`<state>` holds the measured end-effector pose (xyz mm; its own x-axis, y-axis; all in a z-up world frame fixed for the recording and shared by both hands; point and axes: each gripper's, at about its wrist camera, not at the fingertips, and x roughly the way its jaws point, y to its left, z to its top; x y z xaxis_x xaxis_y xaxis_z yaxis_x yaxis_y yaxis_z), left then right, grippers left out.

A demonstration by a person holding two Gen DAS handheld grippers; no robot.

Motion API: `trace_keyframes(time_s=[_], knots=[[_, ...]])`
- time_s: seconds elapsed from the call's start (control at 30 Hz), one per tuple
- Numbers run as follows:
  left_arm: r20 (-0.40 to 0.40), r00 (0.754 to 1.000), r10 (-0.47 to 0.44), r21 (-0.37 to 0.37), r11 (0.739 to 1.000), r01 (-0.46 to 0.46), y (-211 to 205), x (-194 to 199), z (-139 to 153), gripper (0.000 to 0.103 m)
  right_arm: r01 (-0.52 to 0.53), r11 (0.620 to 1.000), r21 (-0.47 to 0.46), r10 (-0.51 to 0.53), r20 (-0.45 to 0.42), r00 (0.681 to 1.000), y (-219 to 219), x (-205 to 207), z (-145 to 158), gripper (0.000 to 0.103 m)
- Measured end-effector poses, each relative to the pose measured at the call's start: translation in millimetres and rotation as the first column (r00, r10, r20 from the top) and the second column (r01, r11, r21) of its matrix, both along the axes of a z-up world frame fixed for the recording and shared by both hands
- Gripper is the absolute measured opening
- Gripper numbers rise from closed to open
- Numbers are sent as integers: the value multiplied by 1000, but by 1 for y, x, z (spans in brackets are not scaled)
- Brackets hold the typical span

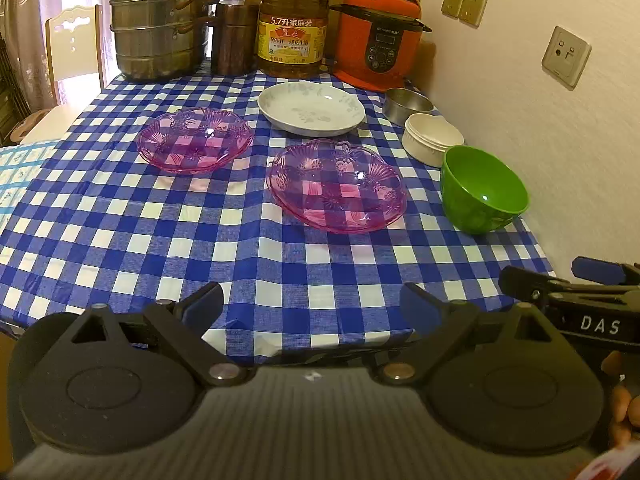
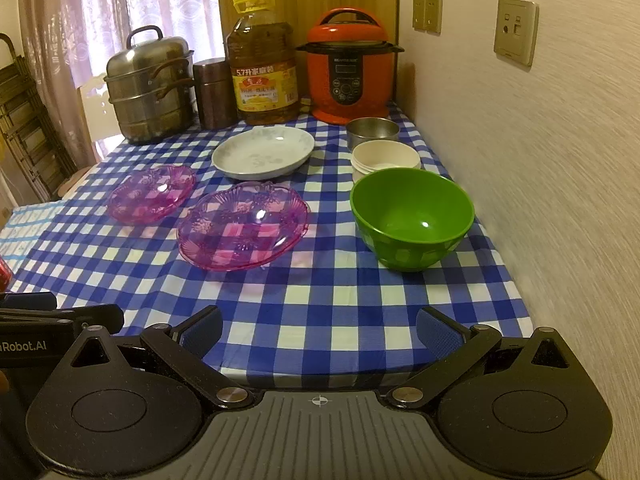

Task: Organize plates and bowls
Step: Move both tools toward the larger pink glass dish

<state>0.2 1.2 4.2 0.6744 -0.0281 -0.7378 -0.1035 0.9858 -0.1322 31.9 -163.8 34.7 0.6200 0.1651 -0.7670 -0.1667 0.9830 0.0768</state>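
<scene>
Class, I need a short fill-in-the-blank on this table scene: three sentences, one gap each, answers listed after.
1. The bowl nearest the right gripper is ____ in colour.
2. The two see-through plates are ____ in colour.
3. Both grippers, including the left gripper, hold ____.

Missing words: green; pink; nothing

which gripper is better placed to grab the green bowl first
Right, probably. The green bowl sits by the wall, almost straight ahead of the open right gripper. From the left gripper, also open, it lies far right, beyond the near pink plate.
</scene>
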Motion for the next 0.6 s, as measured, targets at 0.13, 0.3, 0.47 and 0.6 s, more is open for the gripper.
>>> trace_keyframes(time_s=[0.13, 0.3, 0.47, 0.6], knots=[[3, 1000, 1, 1, 1000, -1, 1, -1, -2, 94, 1, 1000, 1, -1, 1, 1000, 0, 0, 0, 102], [3, 1000, 1, 1, 1000, -1, 0, -2, -2, 94, -1, 1000, 1, 1, 1, 1000, 1, 0, 0, 102], [4, 1000, 1, 1, 1000, -1, 0, -2, -2, 94, 3, 1000, 5, -3, 5, 1000, 0, 0, 1, 102], [4, 1000, 2, 2, 1000, -2, -1, -2, -2, 94, 4, 1000, 6, -4, 6, 1000, -1, 0, 1, 102]])
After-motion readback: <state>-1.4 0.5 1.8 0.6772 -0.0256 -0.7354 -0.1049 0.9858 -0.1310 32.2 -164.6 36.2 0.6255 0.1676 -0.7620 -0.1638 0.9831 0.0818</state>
